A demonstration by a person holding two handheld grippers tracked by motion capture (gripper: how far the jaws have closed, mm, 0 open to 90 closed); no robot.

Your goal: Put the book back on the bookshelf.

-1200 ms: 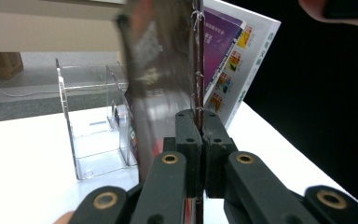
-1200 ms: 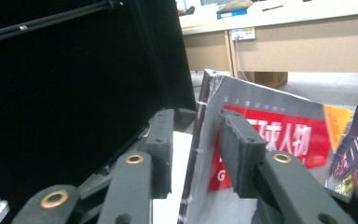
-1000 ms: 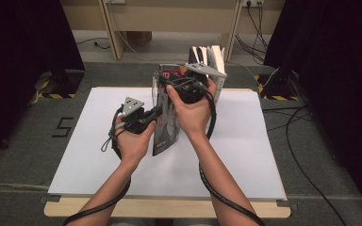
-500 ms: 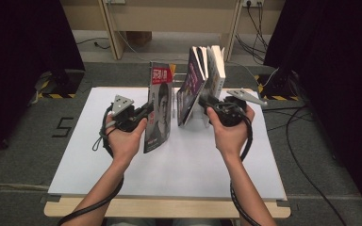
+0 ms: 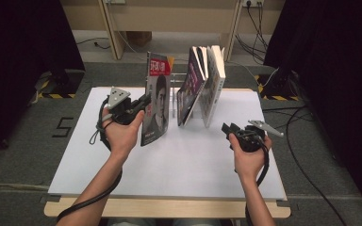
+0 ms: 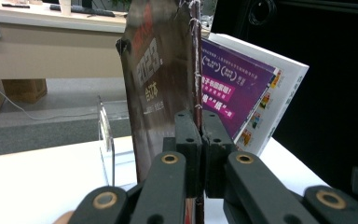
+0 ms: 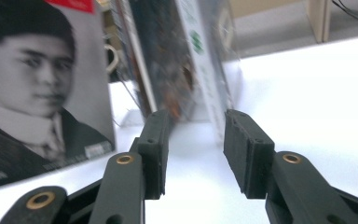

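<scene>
A magazine with a black-and-white portrait cover (image 5: 156,110) stands upright on the white table top, left of the leaning books. My left gripper (image 5: 144,102) is shut on its left edge; in the left gripper view the jaws (image 6: 201,133) pinch the magazine's edge (image 6: 161,79), with a purple-covered book (image 6: 244,93) behind it. My right gripper (image 5: 226,128) hovers low over the table to the right of the books, open and holding nothing. In the right gripper view its jaws (image 7: 195,140) stand apart, facing the foot of the leaning books (image 7: 182,60) and the portrait magazine (image 7: 37,93).
Several books (image 5: 202,82) lean in a clear rack (image 6: 105,133) at the table's back middle. The white table top (image 5: 184,165) spreads in front of both hands. Cables and dark curtains lie around the table on the floor.
My right gripper has left the magazine near the rack and swung right and down toward the table. The left gripper keeps the magazine, which now stands upright left of the rack.
</scene>
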